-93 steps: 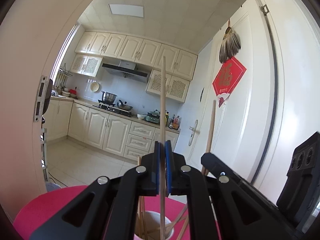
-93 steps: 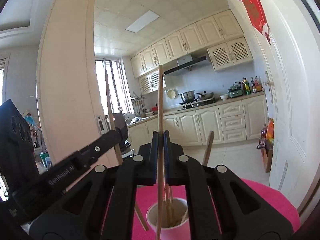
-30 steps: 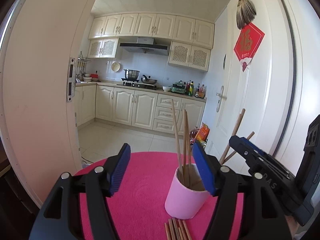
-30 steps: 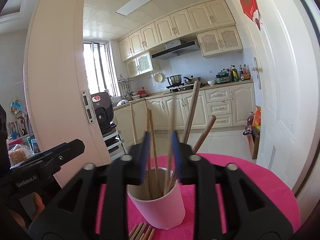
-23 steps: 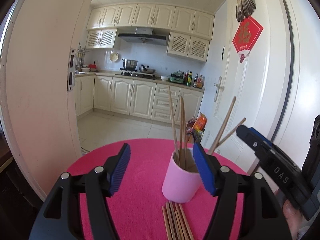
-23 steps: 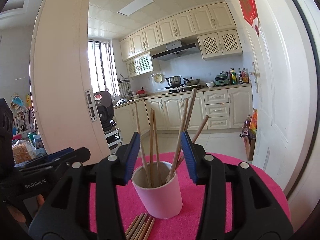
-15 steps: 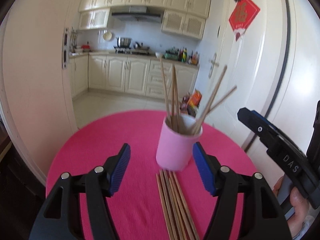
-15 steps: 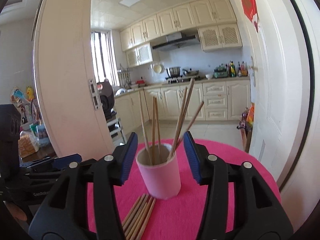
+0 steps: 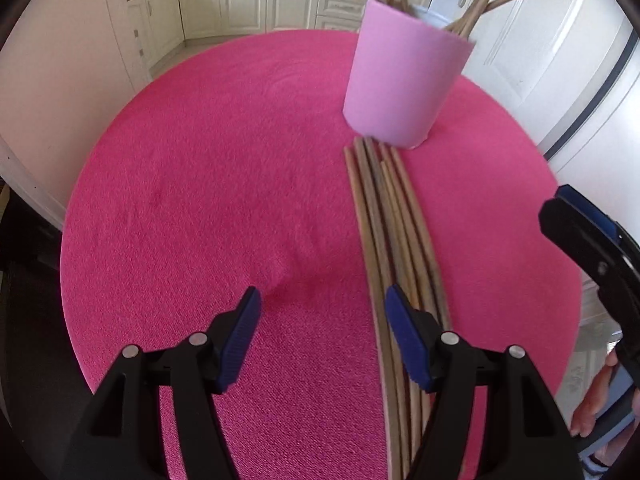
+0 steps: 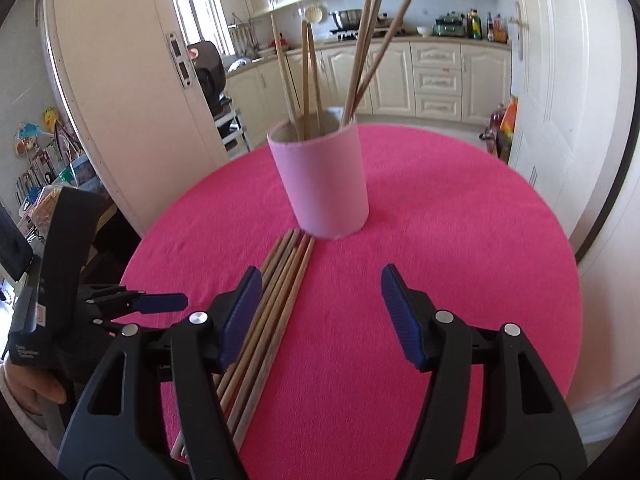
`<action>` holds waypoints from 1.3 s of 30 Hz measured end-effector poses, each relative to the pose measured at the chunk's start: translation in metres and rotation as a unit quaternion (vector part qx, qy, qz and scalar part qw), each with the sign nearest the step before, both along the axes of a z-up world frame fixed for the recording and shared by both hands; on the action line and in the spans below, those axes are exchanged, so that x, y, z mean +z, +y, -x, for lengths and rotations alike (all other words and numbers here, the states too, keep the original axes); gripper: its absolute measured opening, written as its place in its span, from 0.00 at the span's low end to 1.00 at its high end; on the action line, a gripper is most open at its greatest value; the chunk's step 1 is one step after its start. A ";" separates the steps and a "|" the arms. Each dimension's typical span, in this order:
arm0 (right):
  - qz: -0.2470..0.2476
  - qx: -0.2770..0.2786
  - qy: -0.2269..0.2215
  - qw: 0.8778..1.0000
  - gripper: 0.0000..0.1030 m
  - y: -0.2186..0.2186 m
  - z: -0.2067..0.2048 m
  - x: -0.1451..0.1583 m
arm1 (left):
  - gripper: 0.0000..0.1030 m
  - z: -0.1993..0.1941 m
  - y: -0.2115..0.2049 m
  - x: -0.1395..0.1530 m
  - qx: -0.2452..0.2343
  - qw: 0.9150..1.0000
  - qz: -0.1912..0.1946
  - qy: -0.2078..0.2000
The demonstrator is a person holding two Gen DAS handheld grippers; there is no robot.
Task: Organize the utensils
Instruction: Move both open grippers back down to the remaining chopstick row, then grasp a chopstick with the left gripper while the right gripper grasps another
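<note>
Loose chopsticks lie bundled side by side on the pink round table, far ends touching or just short of the base of the pink cup, near ends running toward the table's near edge. Cup stands upright toward the far edge of the table, with several more chopsticks in the cup leaning apart. My left tongs are spread wide, holding nothing, right pad over the bundle's left side. My right tongs are also wide and empty, left pad over the bundle. Kitchen cabinets behind, white door beside the table.
</note>
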State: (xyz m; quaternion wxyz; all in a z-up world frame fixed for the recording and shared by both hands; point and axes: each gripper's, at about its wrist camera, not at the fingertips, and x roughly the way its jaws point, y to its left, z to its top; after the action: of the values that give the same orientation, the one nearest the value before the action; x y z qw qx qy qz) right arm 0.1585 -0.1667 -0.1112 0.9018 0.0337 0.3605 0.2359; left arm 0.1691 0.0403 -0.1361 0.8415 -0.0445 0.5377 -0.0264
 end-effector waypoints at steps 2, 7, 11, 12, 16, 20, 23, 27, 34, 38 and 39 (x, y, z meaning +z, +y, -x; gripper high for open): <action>0.000 0.000 0.008 1.000 0.62 0.000 0.000 -0.002 | 0.62 0.001 -0.001 -0.002 0.003 1.000 -0.013 -0.002; -0.004 -0.003 0.019 1.000 0.64 -0.006 -0.003 -0.005 | 0.62 0.002 -0.005 -0.003 0.003 1.000 -0.028 -0.009; -0.004 -0.006 0.025 1.000 0.65 -0.008 -0.004 -0.008 | 0.68 -0.001 -0.014 -0.003 -0.001 0.999 -0.051 -0.014; -0.002 -0.007 0.027 1.000 0.65 -0.008 -0.004 -0.008 | 0.70 -0.002 -0.018 -0.005 -0.005 0.998 -0.065 -0.017; 0.006 -0.009 0.040 0.999 0.65 -0.009 -0.007 -0.011 | 0.72 -0.010 -0.025 -0.006 -0.008 0.996 -0.084 -0.018; 0.027 -0.004 0.061 0.998 0.65 -0.005 -0.012 -0.016 | 0.63 -0.006 -0.014 -0.003 -0.006 0.998 -0.061 -0.018; 0.051 0.013 0.080 0.995 0.65 0.005 -0.015 -0.021 | 0.45 0.004 -0.005 0.000 0.000 0.998 -0.054 -0.018; 0.079 0.035 0.094 0.992 0.65 0.024 -0.014 -0.025 | 0.29 0.008 0.010 0.004 0.014 0.999 -0.035 -0.018; 0.112 0.043 0.118 0.986 0.51 0.042 -0.016 -0.035 | 0.22 0.013 0.018 0.003 0.016 0.999 -0.013 -0.030; 0.119 0.039 0.127 0.984 0.48 0.043 -0.019 -0.039 | 0.22 0.013 0.022 -0.002 0.016 0.999 -0.007 -0.034; 0.121 0.038 0.127 0.984 0.48 0.044 -0.019 -0.039 | 0.22 0.013 0.023 -0.001 0.016 0.999 -0.005 -0.034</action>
State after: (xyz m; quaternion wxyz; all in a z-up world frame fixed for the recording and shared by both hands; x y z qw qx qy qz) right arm 0.1774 -0.1227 -0.1503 0.8364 -0.0594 0.4993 0.2183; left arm 0.1558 0.0629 -0.1374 0.8600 -0.0477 0.5078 -0.0118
